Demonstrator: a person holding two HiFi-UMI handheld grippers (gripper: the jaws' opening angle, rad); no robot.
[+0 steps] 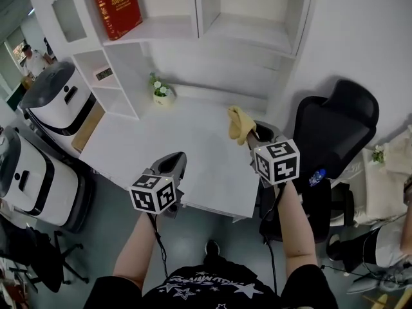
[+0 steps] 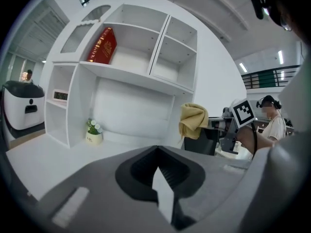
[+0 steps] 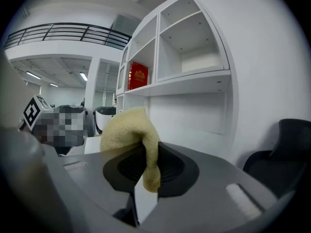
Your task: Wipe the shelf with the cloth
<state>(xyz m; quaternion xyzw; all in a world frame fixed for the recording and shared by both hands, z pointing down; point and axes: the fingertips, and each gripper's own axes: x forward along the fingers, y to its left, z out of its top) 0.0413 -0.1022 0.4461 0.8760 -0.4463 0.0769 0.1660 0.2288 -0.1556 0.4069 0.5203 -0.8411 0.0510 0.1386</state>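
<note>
A yellow cloth [image 1: 239, 124] hangs bunched from my right gripper [image 1: 255, 136], which is shut on it above the right part of the white desk [image 1: 161, 153]. The right gripper view shows the cloth [image 3: 131, 135] pinched between the jaws and drooping over them. The white shelf unit [image 1: 212, 24] stands against the wall beyond it, with empty compartments [image 3: 194, 47]. My left gripper [image 1: 172, 164] hovers over the desk's front edge, shut with nothing in it. From the left gripper view the cloth [image 2: 193, 119] is to the right.
A red book [image 1: 117, 5] stands in the upper left shelf compartment. A small potted plant [image 1: 161, 92] sits at the back of the desk. A black office chair [image 1: 331, 131] is at the right, and white machines [image 1: 55, 98] are at the left.
</note>
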